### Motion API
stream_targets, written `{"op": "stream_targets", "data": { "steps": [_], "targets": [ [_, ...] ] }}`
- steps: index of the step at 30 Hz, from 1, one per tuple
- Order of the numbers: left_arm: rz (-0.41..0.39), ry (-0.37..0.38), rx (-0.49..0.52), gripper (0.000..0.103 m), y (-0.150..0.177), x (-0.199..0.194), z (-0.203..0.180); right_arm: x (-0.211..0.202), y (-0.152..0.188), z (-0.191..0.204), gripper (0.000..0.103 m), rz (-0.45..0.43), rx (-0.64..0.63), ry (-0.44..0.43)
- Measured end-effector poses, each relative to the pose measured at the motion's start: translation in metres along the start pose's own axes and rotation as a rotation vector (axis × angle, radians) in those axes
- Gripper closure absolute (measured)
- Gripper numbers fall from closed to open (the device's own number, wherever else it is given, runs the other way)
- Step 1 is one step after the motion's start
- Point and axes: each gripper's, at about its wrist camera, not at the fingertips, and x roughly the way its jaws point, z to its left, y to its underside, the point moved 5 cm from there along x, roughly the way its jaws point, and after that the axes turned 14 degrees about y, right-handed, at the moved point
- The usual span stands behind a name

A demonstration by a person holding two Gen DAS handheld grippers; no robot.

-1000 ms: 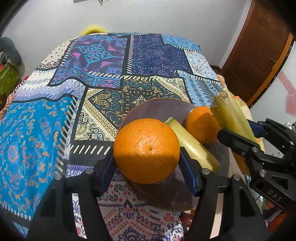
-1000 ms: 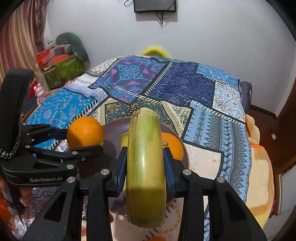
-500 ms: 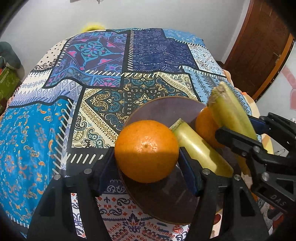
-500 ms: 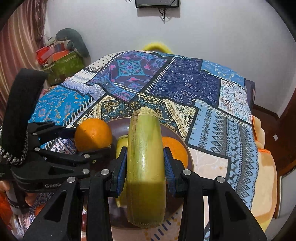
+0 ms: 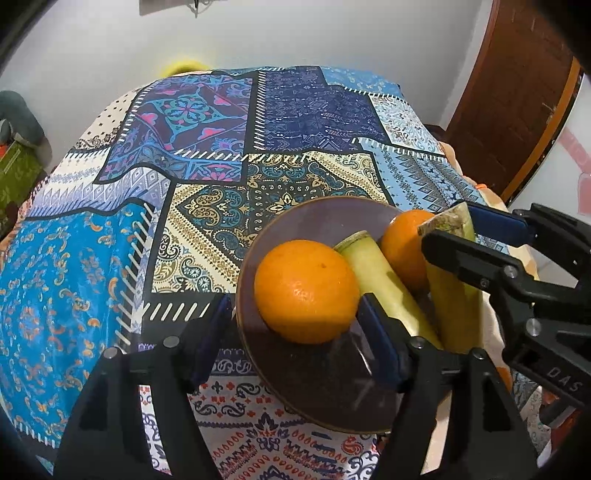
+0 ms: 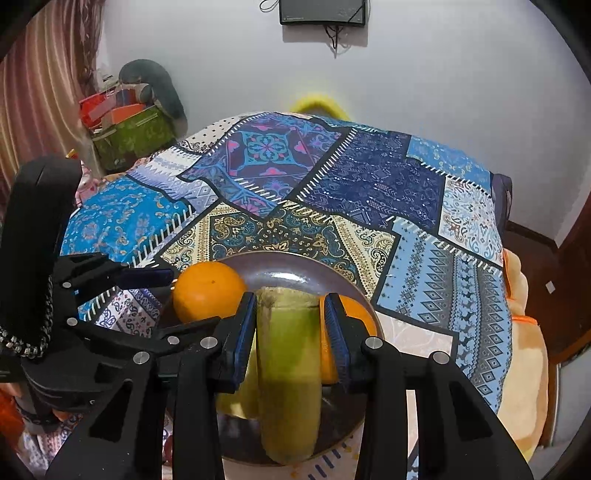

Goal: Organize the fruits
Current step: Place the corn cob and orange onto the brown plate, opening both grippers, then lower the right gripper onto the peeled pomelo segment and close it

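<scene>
L claw opening, dimpled round orange between pads; R claw grips smooth banana, tip cut off.

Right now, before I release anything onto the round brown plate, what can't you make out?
- Right wrist view: lower end of the held green-yellow stalk on or above the plate: unclear.
- Right wrist view: the second orange mostly behind the right gripper.
- Left wrist view: near orange hides its contact with the plate; left gripper is opening.

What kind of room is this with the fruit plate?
Probably a bedroom at home. The brown plate sits on a patchwork bedspread over what looks like a bed, there is a wooden door, and a small screen hangs on the wall.
</scene>
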Motion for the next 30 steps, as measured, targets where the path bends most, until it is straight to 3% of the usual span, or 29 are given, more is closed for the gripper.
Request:
{"op": "stream_targets", "data": {
  "steps": [7, 16, 30],
  "targets": [
    [-0.033, -0.008, -0.012, 0.032, 0.006, -0.025, -0.005, -0.012, 0.006, -0.004, 0.068, 0.002, 0.015, 0.013],
    [-0.115, -0.021, -0.006, 0.032, 0.016, -0.084, -0.023, -0.059, 0.027, -0.020, 0.068, -0.016, 0.054, 0.044],
    [-0.143, -0.036, -0.011, 0.032, 0.070, -0.147, -0.052, -0.127, 0.069, -0.024, 0.063, -0.026, 0.084, 0.053]
  ]
}}
